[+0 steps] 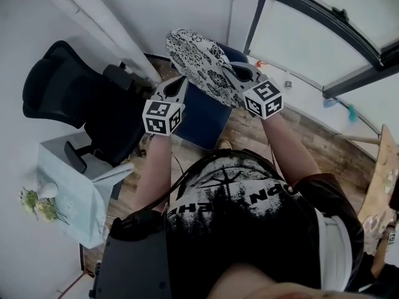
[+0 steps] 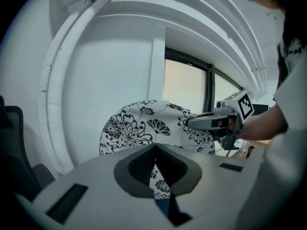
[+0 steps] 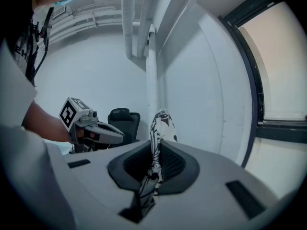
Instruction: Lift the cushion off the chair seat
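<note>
The cushion (image 1: 202, 61), white with black flower print, hangs in the air above the blue chair (image 1: 202, 117). My right gripper (image 1: 234, 73) is shut on its right edge. In the right gripper view the cushion (image 3: 160, 123) runs edge-on between the pads of the right gripper (image 3: 154, 162). My left gripper (image 1: 179, 81) is beside the cushion's near left edge, apart from it. In the left gripper view the left gripper (image 2: 154, 150) has its tips together with nothing between them, and the cushion (image 2: 139, 123) stands upright beyond with the right gripper (image 2: 192, 123) on its side.
A black office chair (image 1: 68, 86) stands at the left by the wall. Below it is a small table (image 1: 68, 185) with a pale cloth and flowers (image 1: 37, 204). A large window (image 1: 324, 30) is at the upper right, a wooden tabletop (image 1: 383, 185) at the right edge.
</note>
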The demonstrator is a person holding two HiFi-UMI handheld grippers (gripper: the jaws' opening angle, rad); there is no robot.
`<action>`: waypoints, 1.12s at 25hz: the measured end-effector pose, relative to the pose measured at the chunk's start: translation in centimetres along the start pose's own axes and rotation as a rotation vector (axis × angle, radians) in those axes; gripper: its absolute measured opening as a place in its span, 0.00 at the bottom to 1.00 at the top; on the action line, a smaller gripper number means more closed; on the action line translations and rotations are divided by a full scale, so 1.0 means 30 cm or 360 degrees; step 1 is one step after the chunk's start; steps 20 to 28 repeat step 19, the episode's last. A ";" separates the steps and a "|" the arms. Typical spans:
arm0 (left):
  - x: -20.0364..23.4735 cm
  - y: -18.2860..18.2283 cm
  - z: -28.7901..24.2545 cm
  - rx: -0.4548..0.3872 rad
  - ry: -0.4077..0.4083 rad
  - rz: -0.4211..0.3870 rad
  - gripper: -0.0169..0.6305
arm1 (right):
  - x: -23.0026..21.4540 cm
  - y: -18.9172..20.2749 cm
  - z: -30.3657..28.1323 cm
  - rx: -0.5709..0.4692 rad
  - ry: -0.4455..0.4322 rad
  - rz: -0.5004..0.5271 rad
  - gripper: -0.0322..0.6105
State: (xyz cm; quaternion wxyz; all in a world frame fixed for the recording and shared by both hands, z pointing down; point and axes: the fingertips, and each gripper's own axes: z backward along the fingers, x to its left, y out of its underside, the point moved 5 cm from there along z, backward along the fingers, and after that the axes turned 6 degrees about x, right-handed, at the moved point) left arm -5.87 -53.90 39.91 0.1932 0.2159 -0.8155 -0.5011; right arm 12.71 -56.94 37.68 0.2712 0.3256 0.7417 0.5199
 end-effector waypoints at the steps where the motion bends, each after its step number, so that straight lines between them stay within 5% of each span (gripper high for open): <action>1: -0.001 0.000 -0.002 0.0001 0.0000 -0.0001 0.05 | 0.000 0.001 0.001 0.0002 0.0000 0.0002 0.11; 28: 0.014 0.016 0.005 0.0011 -0.0004 0.0016 0.05 | 0.040 0.021 -0.028 0.0052 -0.0033 0.0036 0.11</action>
